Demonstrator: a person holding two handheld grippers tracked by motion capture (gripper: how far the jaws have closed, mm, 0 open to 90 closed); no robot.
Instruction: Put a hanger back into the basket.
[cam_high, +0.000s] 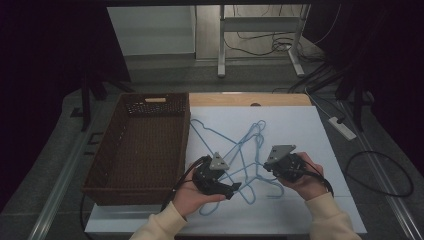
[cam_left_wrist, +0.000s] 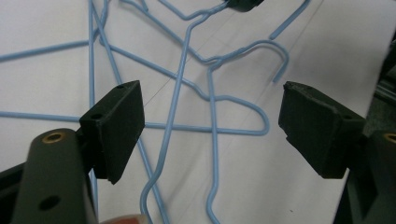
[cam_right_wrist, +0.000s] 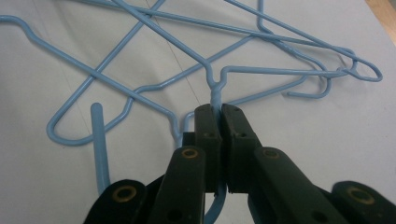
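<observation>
Your right gripper (cam_right_wrist: 219, 109) is clamped on the twisted neck of one blue wire hanger (cam_right_wrist: 261, 72), just below where its two shoulders part. Its jaws are pressed together with the wire pinched between their tips, and the hook end of that hanger runs back under the gripper toward your hand. Ahead of those jaws the other blue hangers (cam_right_wrist: 140, 56) lie crossed over one another in a tangle on the white table sheet (cam_right_wrist: 56, 186); another hook curls just off the jaws' left side.

Your left gripper (cam_left_wrist: 210, 119) is released, its jaws standing wide apart with nothing between the pads. Straight beyond the gap lie several crossing wires of the same tangle (cam_left_wrist: 215, 100), including one hanger's rounded corner and, further out, a hook.

From the high view, both grippers sit at the near edge of the hanger pile (cam_high: 240, 150), the left gripper (cam_high: 231, 189) held in your palm and pointing toward the right gripper (cam_high: 270, 162), the two near each other but apart. The brown woven basket (cam_high: 112, 150) stands beyond your left gripper's outer side, beside the sheet.
</observation>
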